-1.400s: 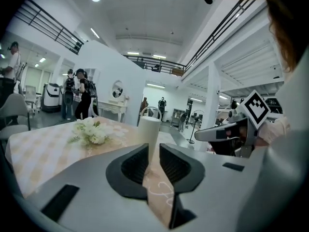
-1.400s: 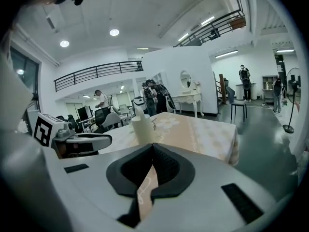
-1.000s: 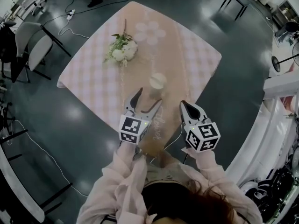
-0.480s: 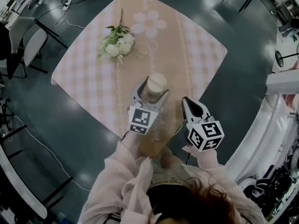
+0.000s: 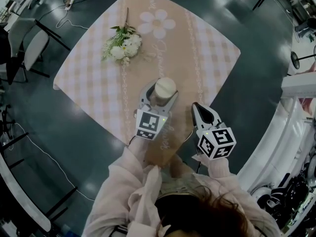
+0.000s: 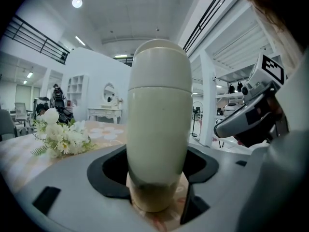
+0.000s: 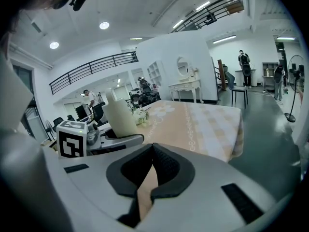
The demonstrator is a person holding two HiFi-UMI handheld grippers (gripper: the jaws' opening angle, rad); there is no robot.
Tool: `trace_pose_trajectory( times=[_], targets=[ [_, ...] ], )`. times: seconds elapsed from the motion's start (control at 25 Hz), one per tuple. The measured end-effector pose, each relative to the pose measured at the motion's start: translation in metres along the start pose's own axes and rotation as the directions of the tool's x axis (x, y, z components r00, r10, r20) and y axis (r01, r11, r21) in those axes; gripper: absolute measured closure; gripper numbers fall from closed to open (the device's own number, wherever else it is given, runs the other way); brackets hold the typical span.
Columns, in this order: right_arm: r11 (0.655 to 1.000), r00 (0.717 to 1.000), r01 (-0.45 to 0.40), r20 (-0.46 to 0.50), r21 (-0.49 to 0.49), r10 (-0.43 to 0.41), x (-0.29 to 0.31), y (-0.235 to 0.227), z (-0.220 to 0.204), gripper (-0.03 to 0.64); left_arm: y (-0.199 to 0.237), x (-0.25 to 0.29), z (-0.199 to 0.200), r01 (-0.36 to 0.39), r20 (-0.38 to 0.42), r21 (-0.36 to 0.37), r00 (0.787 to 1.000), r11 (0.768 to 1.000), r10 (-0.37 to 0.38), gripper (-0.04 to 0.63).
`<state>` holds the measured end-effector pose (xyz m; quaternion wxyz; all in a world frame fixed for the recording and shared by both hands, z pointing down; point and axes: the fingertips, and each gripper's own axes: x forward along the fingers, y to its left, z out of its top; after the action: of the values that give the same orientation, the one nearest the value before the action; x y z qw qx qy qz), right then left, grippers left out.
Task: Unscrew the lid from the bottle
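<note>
A cream bottle (image 5: 164,89) with a rounded lid (image 6: 159,64) stands upright near the front edge of the pink checked table (image 5: 207,48). My left gripper (image 5: 160,95) has the bottle's lower body (image 6: 157,144) between its jaws. The jaws are closing, and both pads sit against its sides with no gap showing. My right gripper (image 5: 199,109) hangs to the right of the bottle over the table's front edge, shut and empty. In the right gripper view its pads (image 7: 161,166) meet, and the bottle (image 7: 120,117) stands off to their left.
A bunch of white flowers (image 5: 123,46) lies at the table's far left. A chair (image 5: 29,48) stands left of the table, with cables (image 5: 74,14) on the dark floor behind it. White furniture (image 5: 296,132) borders the right side.
The left gripper has moved forward from short of the bottle, has taken it between its jaws and has narrowed on it. The right gripper has stayed shut and has hardly moved.
</note>
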<state>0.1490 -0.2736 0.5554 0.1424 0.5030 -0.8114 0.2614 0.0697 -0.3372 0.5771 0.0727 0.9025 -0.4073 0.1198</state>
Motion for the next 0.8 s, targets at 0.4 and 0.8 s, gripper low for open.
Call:
trace_pose_trajectory(
  times=[0.4,0.8],
  targets=[
    [0.997,0.996,-0.054,0.063,-0.046,0.057,-0.008,0.026,0.016,0.603,-0.013,-0.018,0.001,0.042,-0.043,0.008,0.998,0.999,-0.041,0.276],
    [0.985,0.980,-0.142,0.126,-0.101,0.154,-0.029,0.069,0.032,0.603,-0.024,-0.068,0.004,0.068,-0.071,-0.080,0.995,0.994,-0.074,0.276]
  ],
)
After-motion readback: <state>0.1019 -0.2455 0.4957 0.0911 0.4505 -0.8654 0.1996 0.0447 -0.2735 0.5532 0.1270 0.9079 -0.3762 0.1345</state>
